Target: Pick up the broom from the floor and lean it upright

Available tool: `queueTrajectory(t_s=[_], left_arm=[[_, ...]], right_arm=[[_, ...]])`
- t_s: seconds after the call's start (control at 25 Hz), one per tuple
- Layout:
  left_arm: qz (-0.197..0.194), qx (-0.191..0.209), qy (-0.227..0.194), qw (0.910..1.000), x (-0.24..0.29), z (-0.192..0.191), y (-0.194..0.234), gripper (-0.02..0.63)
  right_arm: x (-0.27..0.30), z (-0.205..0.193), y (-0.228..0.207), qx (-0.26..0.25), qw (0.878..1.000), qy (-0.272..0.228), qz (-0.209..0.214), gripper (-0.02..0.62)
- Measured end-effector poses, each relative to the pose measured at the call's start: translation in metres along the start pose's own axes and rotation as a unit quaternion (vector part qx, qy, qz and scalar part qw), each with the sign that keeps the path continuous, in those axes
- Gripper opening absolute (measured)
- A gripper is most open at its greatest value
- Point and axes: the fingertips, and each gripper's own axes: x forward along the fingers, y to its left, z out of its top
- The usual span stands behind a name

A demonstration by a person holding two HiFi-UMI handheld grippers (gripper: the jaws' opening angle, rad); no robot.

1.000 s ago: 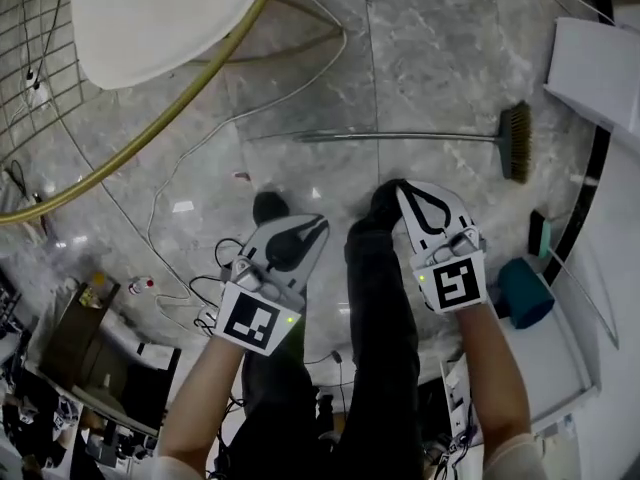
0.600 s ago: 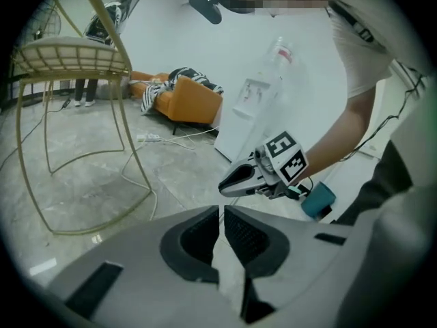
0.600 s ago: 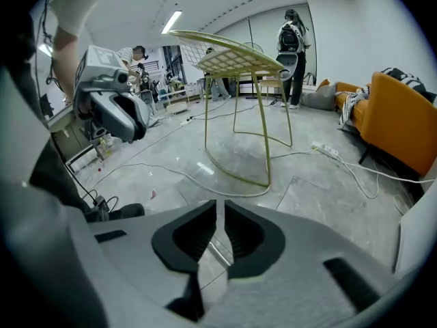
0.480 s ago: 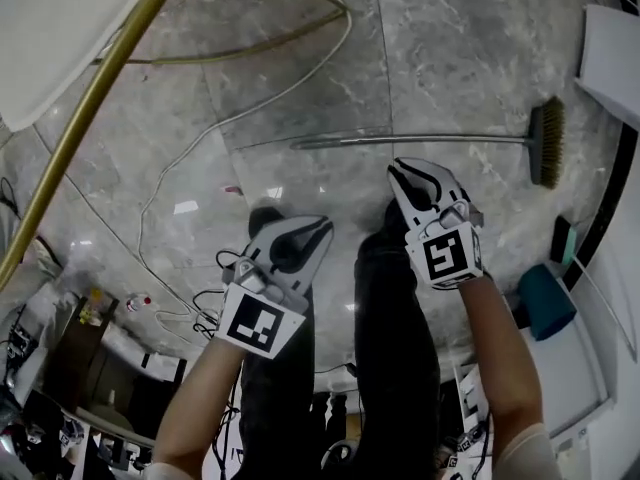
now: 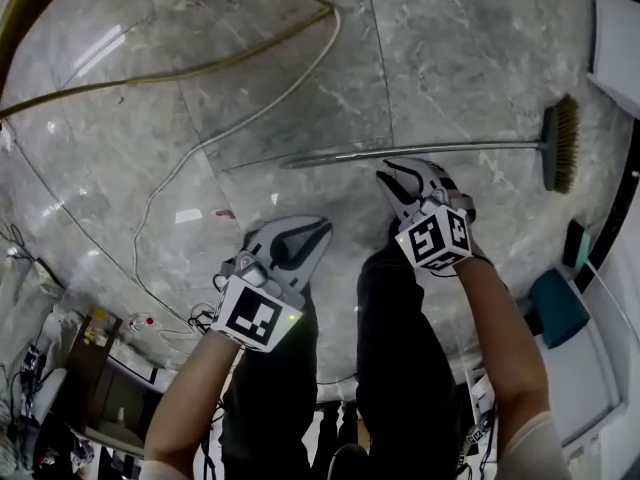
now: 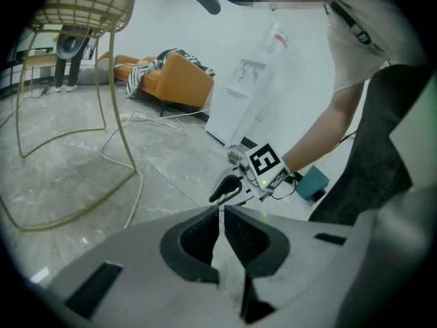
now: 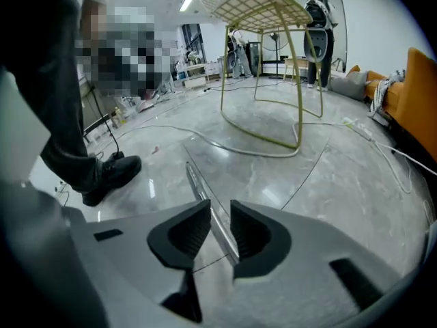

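The broom lies flat on the grey marble floor. Its thin metal handle [image 5: 420, 150] runs left to right and its bristle head [image 5: 561, 144] is at the right. My right gripper [image 5: 393, 179] hangs just above the handle's middle, tilted steeply down. Its jaws are opening. In the right gripper view the handle [image 7: 202, 195] shows through the gap between the pads, which do not press on it. My left gripper [image 5: 316, 232] is lower left of it, over the person's dark trouser leg, away from the broom, jaws together and holding nothing. The left gripper view shows the right gripper [image 6: 224, 187].
A gold wire chair frame [image 5: 160, 72] and a white cable [image 5: 165, 180] lie across the floor at upper left. A teal box [image 5: 558, 308] and a white panel [image 5: 616, 40] stand at the right. The person's shoe [image 7: 109, 176] is left of the handle. An orange sofa [image 6: 183, 80] is further off.
Both grippers have sunk toward the floor. The right one has come down close over the broom handle and its jaws have parted. The broom has not moved.
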Motion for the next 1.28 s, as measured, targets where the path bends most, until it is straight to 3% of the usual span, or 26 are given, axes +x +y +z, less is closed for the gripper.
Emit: queueTrajectory(t_s=[0.24, 0.6, 0.72, 0.8, 0.88, 1.28], left_arm=[[-0.029, 0.031, 0.013, 0.999, 0.028, -0.017, 0.017, 0.025], [-0.02, 0.025, 0.015, 0.9994, 0.047, -0.027, 0.05, 0.025], [-0.015, 0.03, 0.005, 0.9994, 0.046, -0.021, 0.059, 0.025], [-0.003, 0.02, -0.003, 0.9998, 0.044, -0.02, 0.067, 0.025], [0.006, 0.006, -0.006, 0.9999, 0.039, -0.015, 0.073, 0.025], [0.008, 0.006, 0.005, 0.9999, -0.019, 0.018, 0.021, 0.025]], right_arm=[[0.037, -0.026, 0.003, -0.039, 0.999, 0.015, 0.034, 0.103], [0.083, -0.058, 0.017, -0.143, 0.983, 0.063, 0.093, 0.16], [0.085, -0.061, 0.018, -0.174, 0.978, 0.064, 0.095, 0.148], [0.084, -0.062, 0.023, -0.199, 0.973, 0.065, 0.097, 0.094], [0.083, -0.061, 0.025, -0.209, 0.97, 0.068, 0.102, 0.086], [-0.011, 0.013, -0.012, -0.198, 0.979, 0.019, 0.033, 0.078]])
